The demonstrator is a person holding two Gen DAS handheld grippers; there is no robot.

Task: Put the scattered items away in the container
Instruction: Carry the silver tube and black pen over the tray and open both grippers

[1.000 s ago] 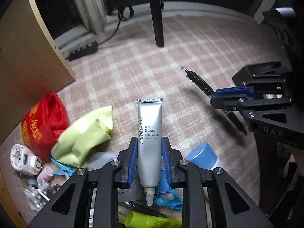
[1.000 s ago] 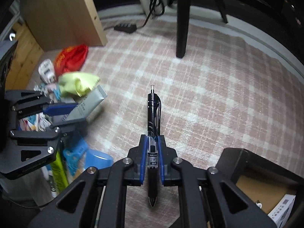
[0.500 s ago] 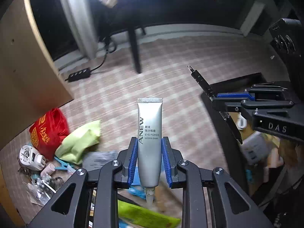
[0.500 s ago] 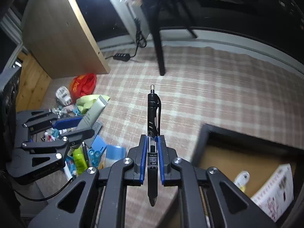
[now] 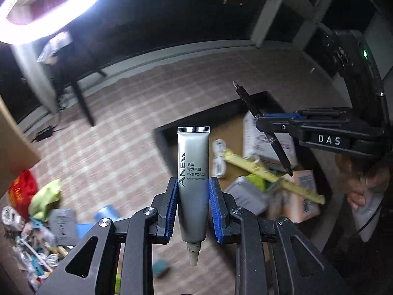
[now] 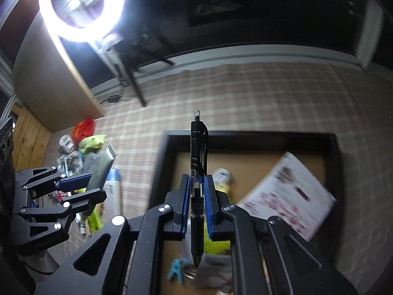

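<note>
A: Left gripper (image 5: 193, 206): blue pads clamped on a silver plastic cream tube (image 5: 193, 179), flat crimped end up, beige nozzle cap poking out below the jaws, lower centre of the left wrist view. Right gripper (image 6: 197, 206): pinched tight on a black retractable pen (image 6: 197, 172), clicker end up, tip down, centre of the right wrist view.

B: Container?

A: Black-walled box with a brown cardboard floor (image 6: 245, 134), centre-right in the right wrist view. Pen sits in front of it in the frame. In it: white printed carton (image 6: 287, 194), yellow items, a blue clip (image 6: 176, 271). The left wrist view also shows a yellow ruler (image 5: 272, 175) across the box.

B: Surroundings?

A: Pink-and-white checked carpet (image 6: 245, 93). Bright ring light (image 6: 82, 7) upper left. Loose pile at left: red bag (image 5: 21, 191), lime cloth (image 5: 46, 196), small clutter, blurred.

B: Versus a second ago?

A: Both views then had mostly carpet and the pile, with only a box corner at lower right. Now the box fills the middle and the ring light is in frame. Grips unchanged.
</note>
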